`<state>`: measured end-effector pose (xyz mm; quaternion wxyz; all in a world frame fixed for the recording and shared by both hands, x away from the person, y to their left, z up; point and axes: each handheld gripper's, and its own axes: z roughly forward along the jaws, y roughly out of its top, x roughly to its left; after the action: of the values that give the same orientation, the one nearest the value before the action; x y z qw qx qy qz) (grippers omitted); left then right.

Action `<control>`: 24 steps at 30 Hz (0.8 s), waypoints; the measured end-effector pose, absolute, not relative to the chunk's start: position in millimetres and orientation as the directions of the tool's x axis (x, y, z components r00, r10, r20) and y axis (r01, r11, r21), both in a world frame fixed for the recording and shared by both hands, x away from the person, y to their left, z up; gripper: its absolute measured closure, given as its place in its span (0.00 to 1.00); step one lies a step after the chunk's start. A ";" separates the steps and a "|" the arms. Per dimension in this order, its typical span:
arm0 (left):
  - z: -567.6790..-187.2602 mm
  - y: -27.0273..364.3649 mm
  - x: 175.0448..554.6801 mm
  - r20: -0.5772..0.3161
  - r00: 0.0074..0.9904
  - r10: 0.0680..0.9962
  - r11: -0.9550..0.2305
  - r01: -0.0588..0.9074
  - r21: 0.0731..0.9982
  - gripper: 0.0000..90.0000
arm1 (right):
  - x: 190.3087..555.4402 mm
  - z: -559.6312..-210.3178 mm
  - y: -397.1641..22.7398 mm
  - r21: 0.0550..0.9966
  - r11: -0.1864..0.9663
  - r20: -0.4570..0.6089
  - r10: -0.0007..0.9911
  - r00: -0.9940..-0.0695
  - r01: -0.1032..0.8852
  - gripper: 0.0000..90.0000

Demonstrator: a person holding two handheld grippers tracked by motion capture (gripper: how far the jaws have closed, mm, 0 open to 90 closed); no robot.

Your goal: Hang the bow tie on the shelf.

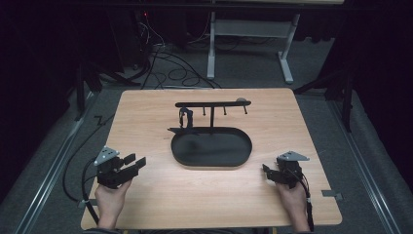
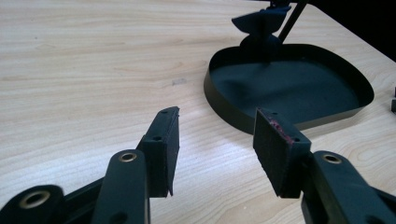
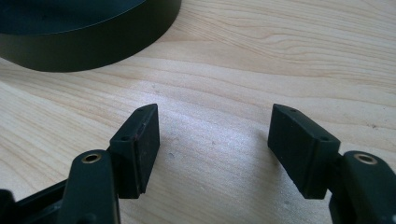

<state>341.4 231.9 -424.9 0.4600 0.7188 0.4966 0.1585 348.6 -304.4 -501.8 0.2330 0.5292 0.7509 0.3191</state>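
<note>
Black jaws of the left gripper (image 1: 138,161) at lower left and the right gripper (image 1: 266,170) at lower right stand apart, holding nothing. Beyond them, mid-frame, the black oval tray (image 1: 243,155) lies bare inside; its hook rack (image 1: 213,104) rises behind.

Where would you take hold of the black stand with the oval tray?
Probably the upright post under the crossbar, coming from the near side above the tray rim: it is thin and stands clear, while the tray lies low and wide.
</note>
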 end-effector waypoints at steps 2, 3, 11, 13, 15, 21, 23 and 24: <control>-427.3 231.9 341.5 -0.231 0.452 0.862 -0.084 0.576 0.813 0.57 | 348.5 -501.8 -304.3 0.725 0.234 -0.011 0.944 -0.329 0.647 0.40; -428.2 232.1 341.3 -0.232 0.451 0.862 -0.084 0.579 0.811 0.57 | 348.5 -501.8 -304.3 0.725 0.234 -0.011 0.944 -0.329 0.647 0.40; -434.4 232.3 340.3 -0.238 0.443 0.865 -0.080 0.589 0.805 0.57 | 348.5 -501.8 -304.3 0.725 0.234 -0.011 0.944 -0.329 0.647 0.40; -435.8 231.9 340.2 -0.236 0.439 0.867 -0.081 0.593 0.801 0.57 | 348.5 -501.8 -304.2 0.725 0.234 -0.011 0.944 -0.329 0.647 0.40; -437.8 231.4 340.6 -0.236 0.438 0.868 -0.084 0.597 0.798 0.57 | 348.4 -501.8 -304.2 0.725 0.234 -0.011 0.944 -0.329 0.647 0.40; -443.4 229.2 340.9 -0.231 0.434 0.871 -0.092 0.607 0.789 0.57 | 348.4 -501.8 -304.2 0.725 0.234 -0.011 0.944 -0.329 0.647 0.40; -445.2 228.4 340.6 -0.231 0.429 0.873 -0.090 0.607 0.789 0.57 | 348.4 -501.8 -304.2 0.726 0.234 -0.011 0.944 -0.329 0.647 0.40; -446.1 228.4 340.5 -0.228 0.429 0.874 -0.095 0.610 0.786 0.57 | 348.4 -501.8 -304.2 0.725 0.234 -0.011 0.944 -0.329 0.647 0.40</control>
<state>340.5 228.4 -446.1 0.4359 0.7244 0.5123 0.1512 348.4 -304.2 -501.8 0.2330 0.5304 0.7502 0.3188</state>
